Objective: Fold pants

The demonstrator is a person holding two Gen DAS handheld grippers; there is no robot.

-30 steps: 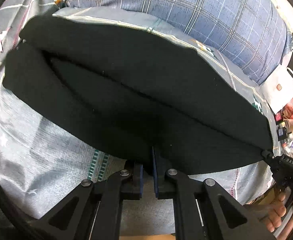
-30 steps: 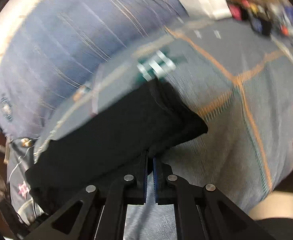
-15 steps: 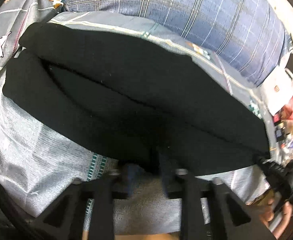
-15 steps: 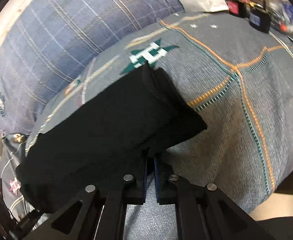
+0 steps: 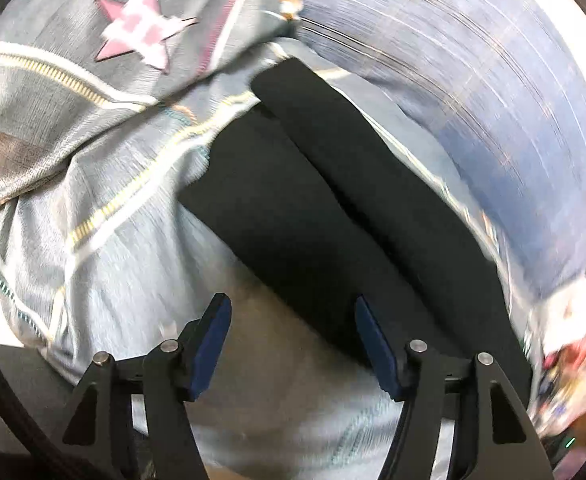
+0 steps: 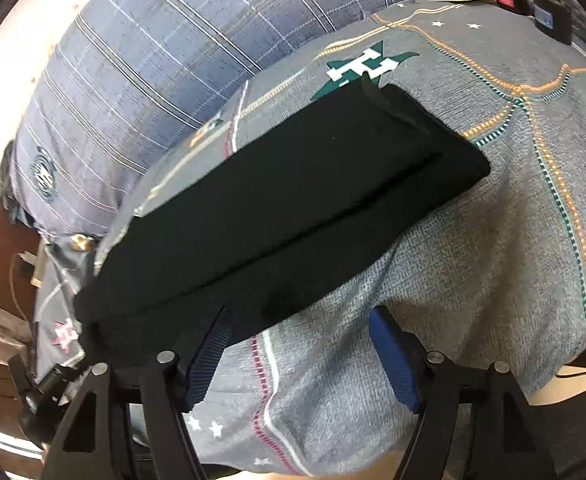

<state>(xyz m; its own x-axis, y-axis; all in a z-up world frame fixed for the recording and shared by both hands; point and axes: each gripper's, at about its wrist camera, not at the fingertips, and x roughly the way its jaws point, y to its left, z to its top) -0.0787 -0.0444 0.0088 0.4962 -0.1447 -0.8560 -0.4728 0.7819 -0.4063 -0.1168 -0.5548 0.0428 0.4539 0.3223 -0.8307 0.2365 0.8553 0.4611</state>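
Nearest each lens, the left gripper [image 5: 291, 320] and right gripper [image 6: 297, 336] stand wide, jaws just opened, gripping nothing. Beyond them, the folded black pants [image 6: 285, 208] lie flat on the grey patterned quilt [image 6: 493, 240].

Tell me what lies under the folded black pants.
The black pants lie on a grey patterned bedspread, which shows all round them. A green star print is partly tucked under their far end. Whatever the spread carries directly beneath them is covered.

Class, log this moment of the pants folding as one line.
pants: folded, on quilt | left tongs: open, just released | right tongs: open, just released
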